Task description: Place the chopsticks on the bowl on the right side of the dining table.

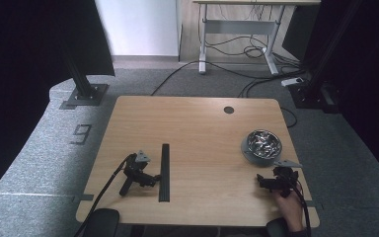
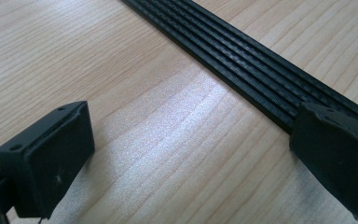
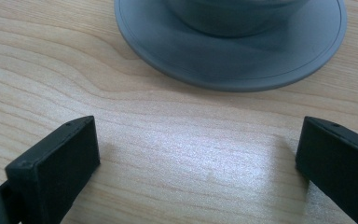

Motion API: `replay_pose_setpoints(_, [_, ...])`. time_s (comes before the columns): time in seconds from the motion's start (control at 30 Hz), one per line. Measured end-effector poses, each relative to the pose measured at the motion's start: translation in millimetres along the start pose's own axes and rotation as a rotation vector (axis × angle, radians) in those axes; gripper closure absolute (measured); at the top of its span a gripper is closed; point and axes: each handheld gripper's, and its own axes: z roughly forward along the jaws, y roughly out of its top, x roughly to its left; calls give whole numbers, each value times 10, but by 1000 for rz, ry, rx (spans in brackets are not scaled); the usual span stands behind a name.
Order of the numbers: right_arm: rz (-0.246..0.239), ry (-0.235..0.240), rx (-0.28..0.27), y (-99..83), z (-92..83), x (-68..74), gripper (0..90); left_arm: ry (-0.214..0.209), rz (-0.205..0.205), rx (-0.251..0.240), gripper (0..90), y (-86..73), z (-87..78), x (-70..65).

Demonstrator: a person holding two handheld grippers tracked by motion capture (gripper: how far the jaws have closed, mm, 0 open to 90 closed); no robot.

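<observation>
Both grippers, left (image 1: 150, 178) and right (image 1: 261, 180), rest open on the table (image 1: 202, 128).

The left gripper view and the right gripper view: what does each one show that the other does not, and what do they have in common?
The left gripper view alone has the long black ribbed strip, which runs slantwise across the table, with one jaw of the left gripper right at its edge. The right gripper view alone has the grey dish, lying just ahead of the right gripper; what the dish holds is cut off at the top there. Both have the light wooden tabletop and two black jaws standing wide apart, with bare wood and nothing gripped between them.
</observation>
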Motion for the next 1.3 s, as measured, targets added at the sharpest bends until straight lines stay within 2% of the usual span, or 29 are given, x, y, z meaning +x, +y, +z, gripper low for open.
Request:
replay_pose_setpoints(0.97, [-8, 9, 12, 25, 9, 3, 0, 0, 2, 2, 0, 1, -1, 2])
replay_pose_setpoints(1.07, [-25, 14, 26, 64, -4, 36, 0, -1, 2, 1, 0, 1, -1, 3])
replay_pose_setpoints(1.17, [-51, 14, 0, 101, -37, 96, 0, 0, 2, 2, 0, 1, -1, 2])
replay_pose_setpoints(1.3, [-65, 49, -22, 174, -73, 195, 0, 0, 1, 0, 0, 0, 0, 1])
